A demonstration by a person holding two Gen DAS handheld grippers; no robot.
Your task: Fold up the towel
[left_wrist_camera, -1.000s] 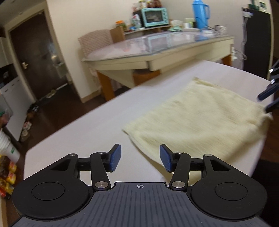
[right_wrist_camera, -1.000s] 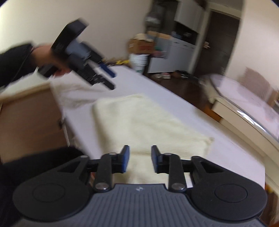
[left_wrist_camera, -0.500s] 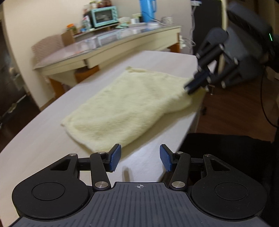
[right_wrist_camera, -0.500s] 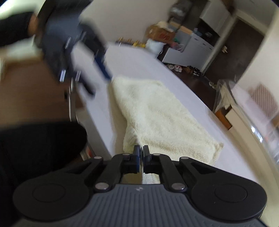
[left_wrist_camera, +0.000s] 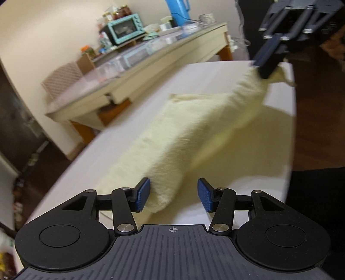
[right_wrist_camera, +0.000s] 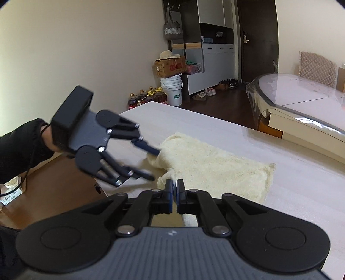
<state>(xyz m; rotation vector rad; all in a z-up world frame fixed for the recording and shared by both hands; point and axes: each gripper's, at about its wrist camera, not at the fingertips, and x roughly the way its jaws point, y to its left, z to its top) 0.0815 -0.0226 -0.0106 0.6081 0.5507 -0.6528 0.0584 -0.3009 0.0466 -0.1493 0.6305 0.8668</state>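
Note:
A pale yellow towel (left_wrist_camera: 194,137) lies on the white table (left_wrist_camera: 133,133); it also shows in the right wrist view (right_wrist_camera: 215,165). My right gripper (right_wrist_camera: 174,193) is shut on the towel's near corner and lifts it; in the left wrist view it (left_wrist_camera: 266,64) holds that corner up at the far right. My left gripper (left_wrist_camera: 173,195) is open, its blue pads on either side of the towel's other near corner. In the right wrist view the left gripper (right_wrist_camera: 154,164) sits open at the towel's left end.
A glass-topped dining table (left_wrist_camera: 151,51) stands beyond, with a teal oven (left_wrist_camera: 125,31) and a blue jug (left_wrist_camera: 177,9). A padded chair (right_wrist_camera: 317,66), bottles (right_wrist_camera: 148,97), a white bucket (right_wrist_camera: 172,90) and a cabinet (right_wrist_camera: 207,64) line the room. The table's front edge (left_wrist_camera: 291,137) is close.
My right gripper has raised the towel corner that it was shut on. My left gripper has moved in so that its open fingers straddle the other near corner.

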